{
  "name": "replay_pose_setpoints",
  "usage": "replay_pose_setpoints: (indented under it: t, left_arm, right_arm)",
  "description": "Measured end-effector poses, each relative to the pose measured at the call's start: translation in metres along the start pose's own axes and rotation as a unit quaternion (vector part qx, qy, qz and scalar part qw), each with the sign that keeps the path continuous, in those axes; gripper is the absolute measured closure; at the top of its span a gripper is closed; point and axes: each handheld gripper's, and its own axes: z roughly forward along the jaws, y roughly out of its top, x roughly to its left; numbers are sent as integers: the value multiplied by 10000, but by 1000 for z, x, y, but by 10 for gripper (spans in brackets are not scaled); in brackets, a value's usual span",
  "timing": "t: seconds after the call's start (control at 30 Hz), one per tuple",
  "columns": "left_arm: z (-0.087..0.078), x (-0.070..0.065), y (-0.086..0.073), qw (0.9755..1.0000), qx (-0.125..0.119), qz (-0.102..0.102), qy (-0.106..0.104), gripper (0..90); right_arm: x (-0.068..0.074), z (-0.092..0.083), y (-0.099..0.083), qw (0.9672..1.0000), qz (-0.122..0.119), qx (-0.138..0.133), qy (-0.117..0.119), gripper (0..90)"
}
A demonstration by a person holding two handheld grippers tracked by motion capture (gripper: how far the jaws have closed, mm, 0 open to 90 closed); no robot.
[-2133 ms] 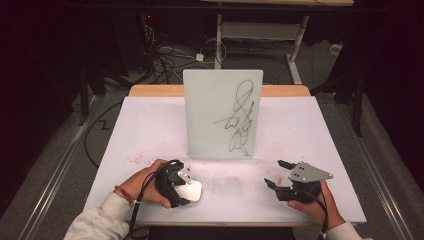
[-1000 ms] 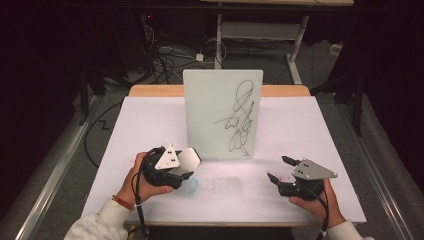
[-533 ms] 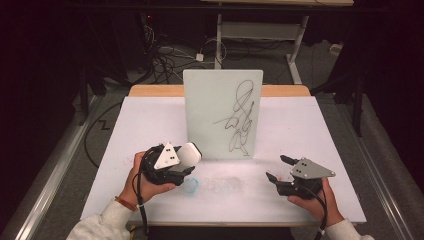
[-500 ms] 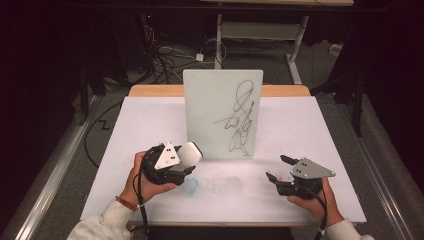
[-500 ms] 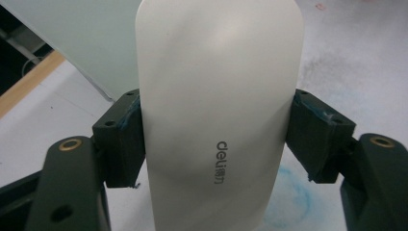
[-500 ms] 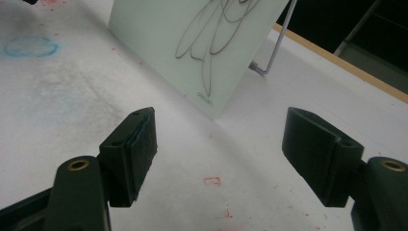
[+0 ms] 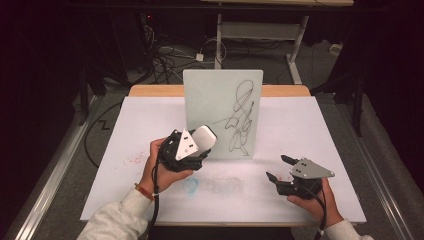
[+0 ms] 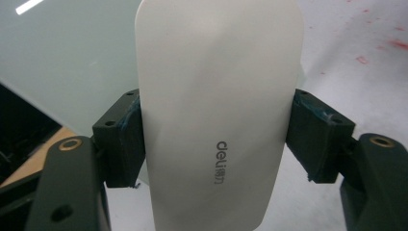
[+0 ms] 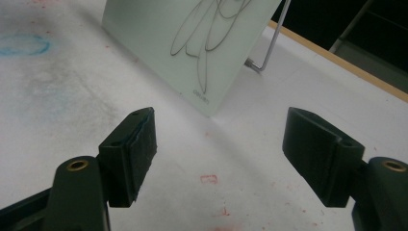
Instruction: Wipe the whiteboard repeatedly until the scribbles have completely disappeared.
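White oblong eraser (image 8: 216, 110) clamped in left gripper (image 7: 192, 147) fingers, right gripper (image 7: 280, 170) fingers wide

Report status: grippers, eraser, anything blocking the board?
Left gripper shut on white eraser, raised near glass board. Right gripper open, low over table. Scribbles unwiped; path clear.

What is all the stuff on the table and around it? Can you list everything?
eraser: one, white, clamped in the left gripper, lifted near the board
board: one, pale glass, standing upright mid-table, black scribbles on it
table: one, white top with red and blue smudges
cables: several, dark, on the floor behind
left gripper: black, shut on the eraser
right gripper: black, jaws apart, low over the table
hands: two, light sleeves
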Motion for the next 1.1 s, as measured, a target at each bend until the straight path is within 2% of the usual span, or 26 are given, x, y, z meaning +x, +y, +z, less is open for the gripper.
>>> replay_pose_setpoints:
  t: [0.07,0.17,0.3,0.43,0.47,0.5,0.63,0.73,0.83,0.97,1.03,1.1]
  left_arm:
    - [6,-1,9,9998,15,90,156,284]
    - [17,-1,25,9993,-94,164,323,285]
    - [33,-5,43,9977,-99,414,530,284]
    - [51,-9,49,9978,-138,318,561,285]
    - [51,-9,49,9978,-138,318,561,285]
    - [61,-14,50,9971,-86,398,645,286]
    - [76,-22,49,9958,72,488,778,288]
    - [80,-28,46,9935,-15,578,980,288]
    - [84,-33,42,9920,-42,649,1086,288]
    - [91,-45,32,9915,-15,696,1099,287]
    - [96,-53,27,9918,54,704,1067,286]
    - [102,-61,21,9929,97,628,1001,285]
  right_arm:
    - [1,-1,-1,10000,-33,37,-20,282]
    - [2,-4,0,9999,-44,25,-125,282]
    - [2,-5,0,9998,-58,21,-183,282]
    - [3,-4,-3,9996,-160,108,-224,281]
    - [3,-4,-3,9995,-186,118,-221,281]
    - [3,-3,-4,9995,-219,125,-214,281]
    - [4,-3,-4,9992,-249,165,-247,282]
    - [7,-3,-4,9981,-446,224,-355,288]
    - [10,0,-4,9975,-553,292,-341,287]
    - [12,0,-3,9972,-612,286,-328,282]
    - [11,-1,-3,9973,-593,274,-348,282]
    - [11,-1,-3,9973,-580,277,-351,284]
